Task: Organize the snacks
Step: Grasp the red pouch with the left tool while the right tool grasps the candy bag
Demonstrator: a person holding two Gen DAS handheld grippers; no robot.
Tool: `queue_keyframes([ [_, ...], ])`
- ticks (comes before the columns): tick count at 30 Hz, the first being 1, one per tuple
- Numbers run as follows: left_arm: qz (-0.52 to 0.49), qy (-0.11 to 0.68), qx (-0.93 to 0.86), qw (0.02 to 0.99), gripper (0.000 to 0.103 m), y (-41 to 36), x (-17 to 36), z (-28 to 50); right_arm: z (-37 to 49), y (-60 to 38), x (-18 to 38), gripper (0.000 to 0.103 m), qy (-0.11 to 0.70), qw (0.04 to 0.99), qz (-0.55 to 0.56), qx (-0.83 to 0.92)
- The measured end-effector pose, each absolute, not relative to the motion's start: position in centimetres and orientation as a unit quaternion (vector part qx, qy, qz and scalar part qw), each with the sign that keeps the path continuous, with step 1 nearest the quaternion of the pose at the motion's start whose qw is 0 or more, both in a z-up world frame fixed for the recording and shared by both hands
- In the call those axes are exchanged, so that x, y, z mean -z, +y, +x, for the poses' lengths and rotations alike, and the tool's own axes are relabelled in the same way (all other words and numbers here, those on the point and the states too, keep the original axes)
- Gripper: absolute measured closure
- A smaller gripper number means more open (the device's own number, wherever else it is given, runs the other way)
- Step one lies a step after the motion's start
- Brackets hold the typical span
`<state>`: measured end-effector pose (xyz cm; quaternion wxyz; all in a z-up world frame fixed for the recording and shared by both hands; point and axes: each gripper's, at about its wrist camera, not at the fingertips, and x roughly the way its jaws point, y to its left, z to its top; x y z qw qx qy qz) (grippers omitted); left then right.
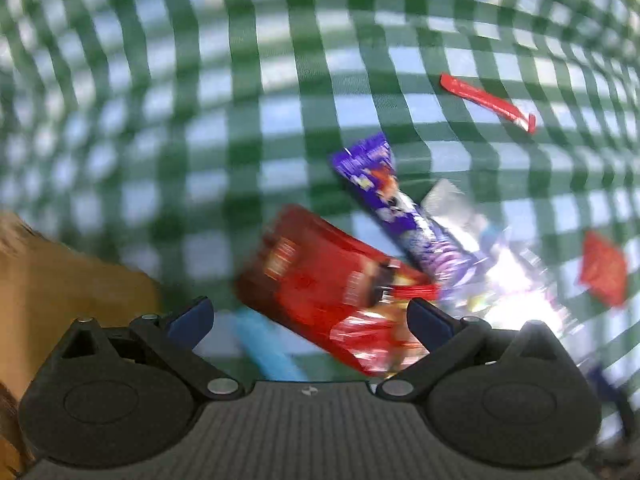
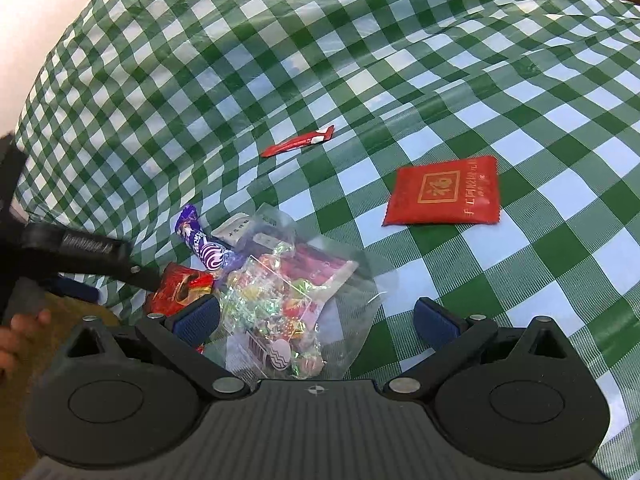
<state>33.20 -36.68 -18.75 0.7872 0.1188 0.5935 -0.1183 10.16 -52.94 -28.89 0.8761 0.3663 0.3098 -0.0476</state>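
Note:
A pile of snacks lies on the green checked tablecloth (image 2: 400,60). In the blurred left wrist view my left gripper (image 1: 308,320) is open just above a red snack packet (image 1: 320,280); a purple wrapper (image 1: 384,196) lies beyond it. In the right wrist view my right gripper (image 2: 316,316) is open over a clear bag of shiny candies (image 2: 280,300). The purple wrapper (image 2: 204,244) and red packet (image 2: 180,288) lie to its left, where the left gripper (image 2: 92,256) reaches in. A flat red pouch (image 2: 442,192) and a thin red stick packet (image 2: 298,142) lie apart.
A brown cardboard box (image 1: 60,288) stands at the left beside the pile. A blue stick-shaped item (image 1: 264,348) lies under the left gripper. The stick packet (image 1: 488,102) and red pouch (image 1: 604,268) show at the right of the left wrist view.

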Motion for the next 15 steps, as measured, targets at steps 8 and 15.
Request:
queue_keyframes([
  [8, -0.049, 0.663, 0.046, 0.745, 0.0, -34.4, 22.1, 36.6, 10.2, -53.2, 28.9, 0.0, 0.308, 0.875, 0.371, 0.045],
  [15, -0.089, 0.661, -0.001, 0.745, 0.0, -33.9, 22.3, 38.9, 10.2, -53.1, 28.9, 0.0, 0.307, 0.875, 0.372, 0.045],
])
